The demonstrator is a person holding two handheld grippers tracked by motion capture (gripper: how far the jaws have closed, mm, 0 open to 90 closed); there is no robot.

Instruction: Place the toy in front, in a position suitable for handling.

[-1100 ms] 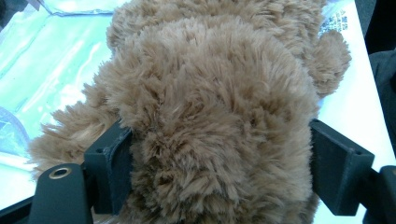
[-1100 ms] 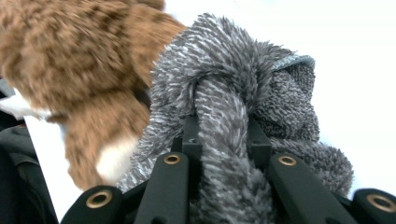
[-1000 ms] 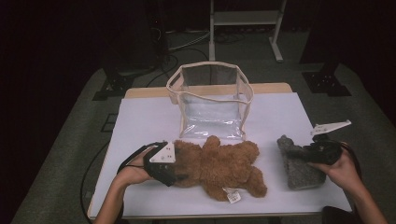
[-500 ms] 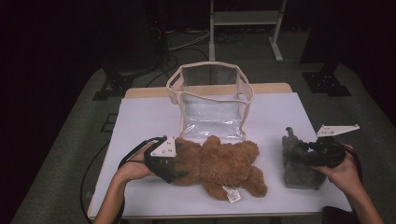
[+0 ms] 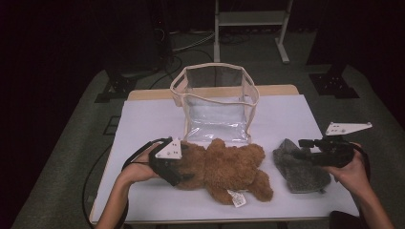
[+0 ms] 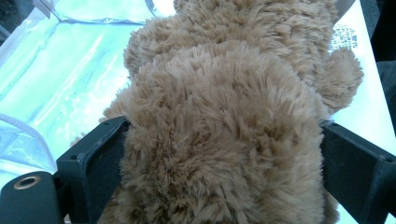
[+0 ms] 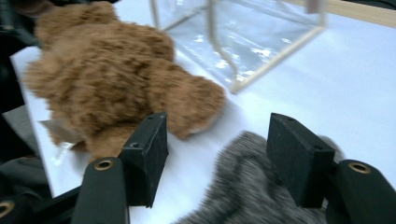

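Left gripper [image 5: 177, 172] has its jaws wide around the head of the brown teddy bear [image 5: 224, 168], pads against the fur, having just opened. The bear lies on the white table [image 5: 143, 119] before the clear bag [image 5: 216, 102]. Right gripper [image 5: 305, 149] has just opened, jaws spread over the grey plush [image 5: 298, 167], not pinching it.

Table [image 5: 296, 114] carries a white covering over a pale wooden top; a strip of bare wood shows along the far edge, well beyond the claws. Floor [image 5: 76, 143] is grey carpet, visible on both outer sides of the claws. A white metal frame [image 5: 250, 19] with a shelf stands on the floor past the far edge. Black stand feet sit far left [image 5: 114, 88] and far right [image 5: 334, 83]. Cables [image 5: 186, 45] trail across the carpet at the back. Room beyond is dark; light falls mainly on the tabletop.
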